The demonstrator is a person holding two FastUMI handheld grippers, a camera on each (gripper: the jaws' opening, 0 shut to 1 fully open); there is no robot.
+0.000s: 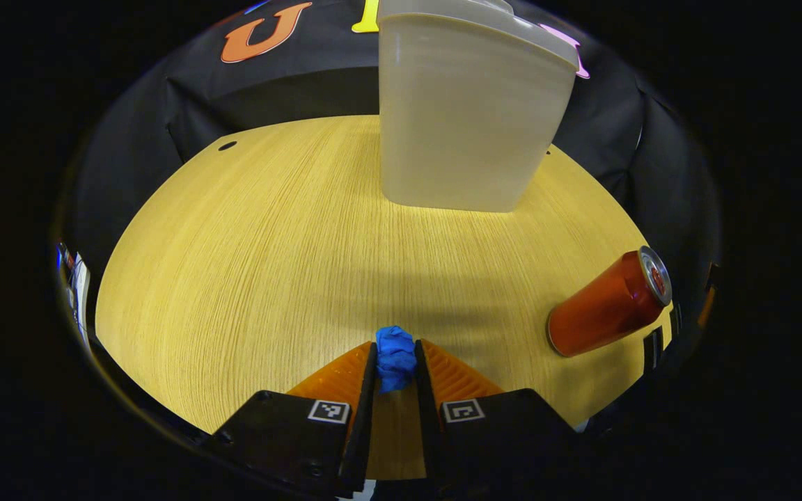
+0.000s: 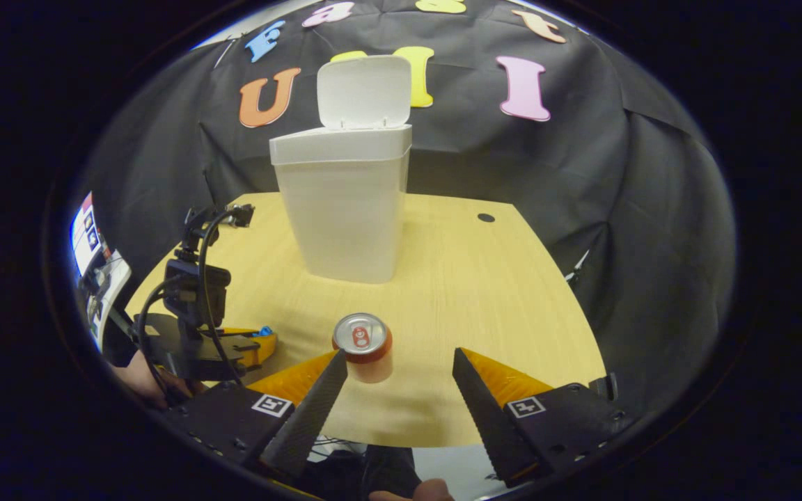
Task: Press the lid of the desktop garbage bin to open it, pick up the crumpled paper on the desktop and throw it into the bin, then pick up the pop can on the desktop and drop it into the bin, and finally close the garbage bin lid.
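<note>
Blue crumpled paper (image 1: pixel 395 358) sat pinched between the two fingers of the left gripper (image 1: pixel 395 369), both pressing on its sides, low over the wooden table (image 1: pixel 248 264). In the right gripper view that same gripper (image 2: pixel 251 344) appeared at the left, held by a hand (image 2: pixel 138 381), with a speck of the blue paper (image 2: pixel 265 331) at its tip. Off to the right in the left gripper view, the red pop can (image 1: pixel 610 303) stood on the table near its edge, leaning only through the lens. Beyond the paper, well apart from it, the pale garbage bin (image 1: pixel 467 115) rose at the far side of the table.

The right gripper (image 2: pixel 399 362) hung with its jaws spread wide and nothing between them. Just past its left fingertip the pop can (image 2: pixel 363 355) stood upright, its silver top showing. Farther back the garbage bin (image 2: pixel 345 209) stood with its lid (image 2: pixel 365 90) tipped up and open, against the black cloth wall (image 2: pixel 617 209).
</note>
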